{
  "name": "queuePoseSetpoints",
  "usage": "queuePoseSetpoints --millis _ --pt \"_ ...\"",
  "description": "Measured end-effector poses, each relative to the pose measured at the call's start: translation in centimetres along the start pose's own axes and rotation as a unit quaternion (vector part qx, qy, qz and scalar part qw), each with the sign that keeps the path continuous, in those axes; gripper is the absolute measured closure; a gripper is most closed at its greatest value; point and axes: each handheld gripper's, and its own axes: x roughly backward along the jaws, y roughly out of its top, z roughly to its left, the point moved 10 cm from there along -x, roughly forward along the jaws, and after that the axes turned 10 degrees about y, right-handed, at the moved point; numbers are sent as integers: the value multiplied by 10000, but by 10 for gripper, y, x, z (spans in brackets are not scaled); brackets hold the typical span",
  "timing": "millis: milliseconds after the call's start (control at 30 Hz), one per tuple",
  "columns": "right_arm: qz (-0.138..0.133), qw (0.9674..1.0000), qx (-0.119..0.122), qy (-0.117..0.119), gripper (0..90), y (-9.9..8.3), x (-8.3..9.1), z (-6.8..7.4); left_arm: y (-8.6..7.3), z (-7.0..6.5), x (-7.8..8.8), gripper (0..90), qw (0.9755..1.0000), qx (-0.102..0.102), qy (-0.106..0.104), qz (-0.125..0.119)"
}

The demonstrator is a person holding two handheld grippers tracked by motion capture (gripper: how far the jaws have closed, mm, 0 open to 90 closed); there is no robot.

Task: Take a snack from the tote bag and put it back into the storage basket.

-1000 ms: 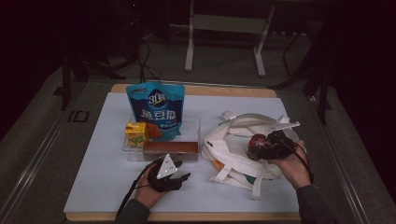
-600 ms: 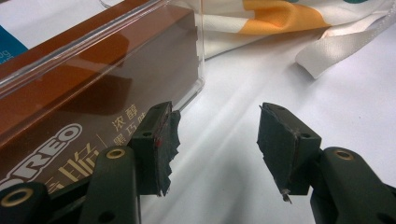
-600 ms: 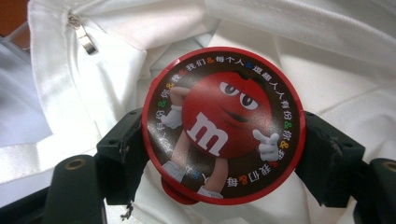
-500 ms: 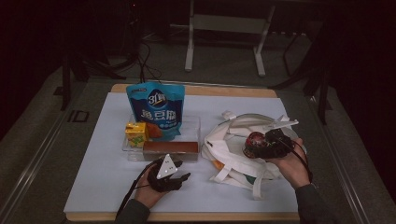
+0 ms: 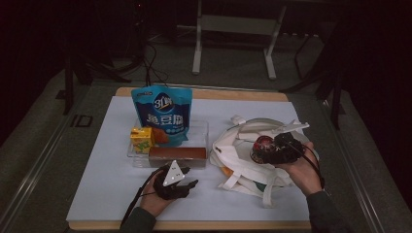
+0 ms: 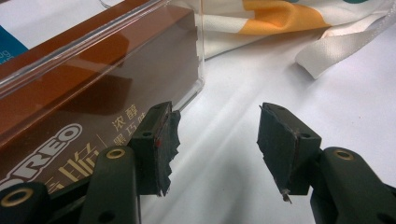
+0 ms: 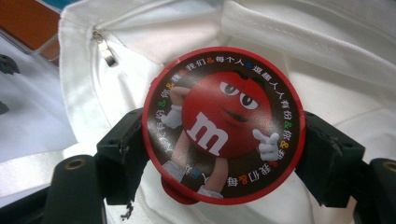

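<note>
My right gripper [image 7: 223, 149] is shut on a round red M&M's container [image 7: 223, 125], its jaws pressing on both sides. In the high view that container [image 5: 262, 145] hangs over a white tote bag [image 5: 243, 160], with my right gripper [image 5: 279, 148] held by a hand. The bag's zipper pull [image 7: 106, 50] shows at the upper left. My left gripper [image 5: 187, 184] rests on the table in front of a brown Oreo box [image 5: 177, 154]. Its jaws stand open with nothing between them [image 6: 215, 140]. The Oreo box [image 6: 70, 107] lies behind a clear tray wall [image 6: 184, 51], just left of one fingertip.
A clear plastic tray [image 5: 201, 131] holds the Oreo box, a blue snack pouch [image 5: 163, 114] standing upright and a yellow juice carton [image 5: 141, 138]. White bag straps [image 6: 345, 42] trail over the white table cover [image 5: 107, 165]. The wooden table edge [image 5: 194, 225] is close in front.
My right gripper has shifted slightly to the left with the red container over the bag. The left gripper has stayed where it was.
</note>
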Motion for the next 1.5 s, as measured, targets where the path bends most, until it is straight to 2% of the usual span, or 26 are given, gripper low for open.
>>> queuePoseSetpoints --millis 200,1500 --pt "-55 9999 31 102 256 4 0 7 0 0 0 460 10000 5 -2 -4" --pt "-53 9982 456 387 256 31 -7 49 0 0 0 460 10000 -1 0 -3"
